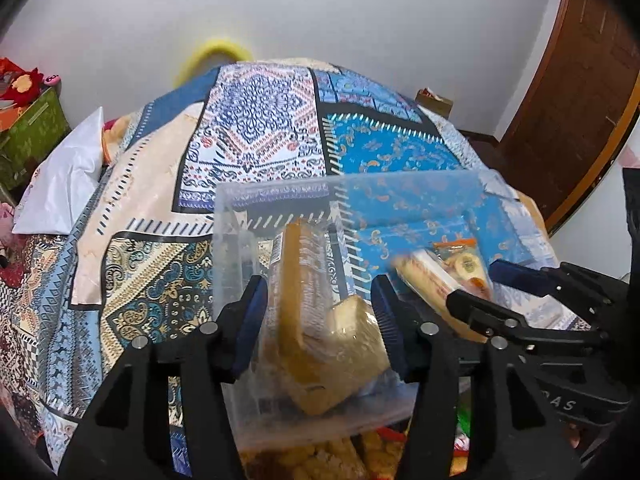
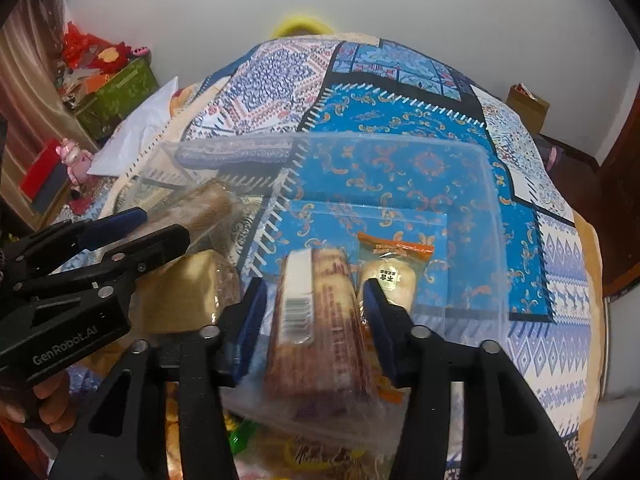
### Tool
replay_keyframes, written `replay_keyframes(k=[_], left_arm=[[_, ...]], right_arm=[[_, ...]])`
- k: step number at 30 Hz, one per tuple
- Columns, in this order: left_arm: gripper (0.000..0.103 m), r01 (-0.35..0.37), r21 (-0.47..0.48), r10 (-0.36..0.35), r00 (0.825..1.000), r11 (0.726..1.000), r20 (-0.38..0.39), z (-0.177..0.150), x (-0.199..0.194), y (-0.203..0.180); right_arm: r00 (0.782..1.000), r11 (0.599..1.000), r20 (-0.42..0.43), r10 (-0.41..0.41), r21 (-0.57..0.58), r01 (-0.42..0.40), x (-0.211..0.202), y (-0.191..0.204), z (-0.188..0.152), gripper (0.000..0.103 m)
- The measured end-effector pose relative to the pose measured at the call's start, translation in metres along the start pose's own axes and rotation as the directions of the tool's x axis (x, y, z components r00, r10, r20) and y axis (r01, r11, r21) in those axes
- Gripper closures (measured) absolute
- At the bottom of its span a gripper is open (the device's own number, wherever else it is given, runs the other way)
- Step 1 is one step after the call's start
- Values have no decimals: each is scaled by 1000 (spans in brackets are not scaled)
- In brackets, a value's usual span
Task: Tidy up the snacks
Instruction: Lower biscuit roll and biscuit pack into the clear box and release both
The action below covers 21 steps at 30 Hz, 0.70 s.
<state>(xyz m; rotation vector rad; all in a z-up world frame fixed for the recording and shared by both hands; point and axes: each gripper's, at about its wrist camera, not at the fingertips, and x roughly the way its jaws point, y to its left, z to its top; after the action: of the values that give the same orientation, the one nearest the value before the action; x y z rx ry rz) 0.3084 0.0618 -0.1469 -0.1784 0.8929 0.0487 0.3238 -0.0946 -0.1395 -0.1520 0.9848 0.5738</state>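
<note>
Clear plastic bin (image 1: 280, 196) on the patterned bedspread (image 1: 256, 128). Loading step. Left gripper (image 1: 320, 312) straddles wrapped cake slices (image 1: 320, 344), jaws apart, inside the bin. Right gripper (image 2: 316, 308) likewise around a barcoded pastry pack (image 2: 316, 320); small bun packet (image 2: 394, 276) beside. Next: withdraw, fetch remaining snacks.

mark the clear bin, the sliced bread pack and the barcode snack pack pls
clear bin (image 2: 490, 184): right wrist view, right wall.
sliced bread pack (image 1: 316, 320): left wrist view, wrapper middle.
barcode snack pack (image 2: 320, 320): right wrist view, wrapper middle.
</note>
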Motion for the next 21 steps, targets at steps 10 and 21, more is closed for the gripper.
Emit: replay_keyframes(k=[10,21], left_arm=[[41,-4,27,1,994,1000,105,-10,-74,-8],[39,-4,76,-5,993,997,117,-68,-130,-22]], right_arm=[[990,1000,140,-21,-1,21,-74,6,-13,44],[980,999,199,-23,35,16,-128,5,-68,35]])
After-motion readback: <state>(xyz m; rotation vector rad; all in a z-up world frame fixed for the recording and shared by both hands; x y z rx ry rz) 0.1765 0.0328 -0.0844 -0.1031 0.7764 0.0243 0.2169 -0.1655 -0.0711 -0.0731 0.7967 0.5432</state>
